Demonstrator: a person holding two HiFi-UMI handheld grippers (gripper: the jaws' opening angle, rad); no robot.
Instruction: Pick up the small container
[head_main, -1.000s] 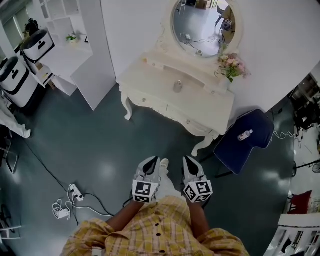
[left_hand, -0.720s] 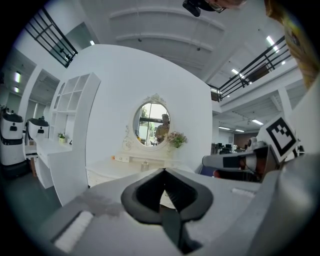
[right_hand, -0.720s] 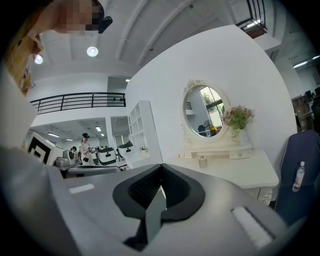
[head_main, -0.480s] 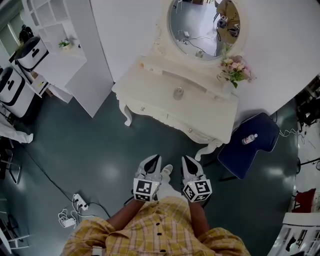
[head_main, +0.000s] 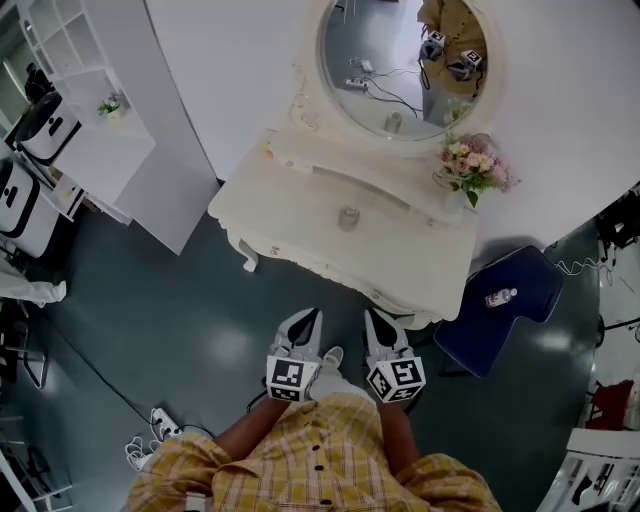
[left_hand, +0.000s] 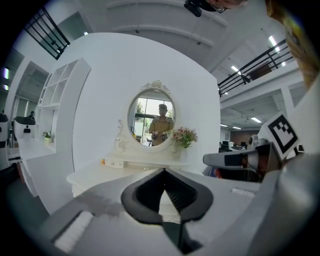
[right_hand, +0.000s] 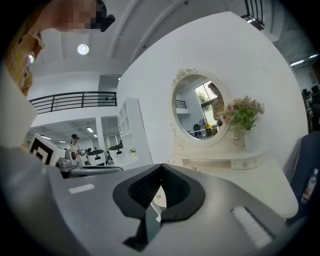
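The small container (head_main: 348, 217) stands upright on the table (head_main: 400, 250), near the middle of the top and just in front of the low raised shelf (head_main: 330, 163) that runs along the rear edge. It is metallic grey. Its contents cannot be made out in any view. Bare tabletop surrounds it on all sides; nothing touches it.

At the right rear corner of the table, a white vase (right_hand: 248, 141) holds pink and white flowers (head_main: 472, 163). An oval mirror (head_main: 405, 60) stands behind the rear edge, against the white wall.

Both tongs are over the floor (head_main: 200, 300), short of the table's front edge and well apart from the small container.
- Left tongs (head_main: 313, 316): jaws closed tip to tip, nothing between them.
- Right tongs (head_main: 371, 316): jaws closed tip to tip, nothing between them.

The two sit side by side, pointing toward the front edge.

Open room:
- The floor between the tongs and the front edge is unobstructed.
- Beyond the table's right edge stands a navy chair (head_main: 490, 330) with a bottle (head_main: 500, 297) lying on its seat.
- Beyond the left edge stands a white shelving unit (head_main: 130, 150), separated from the table by a strip of floor.
- A power strip (head_main: 160, 425) with cables lies on the floor, to the left of the person.
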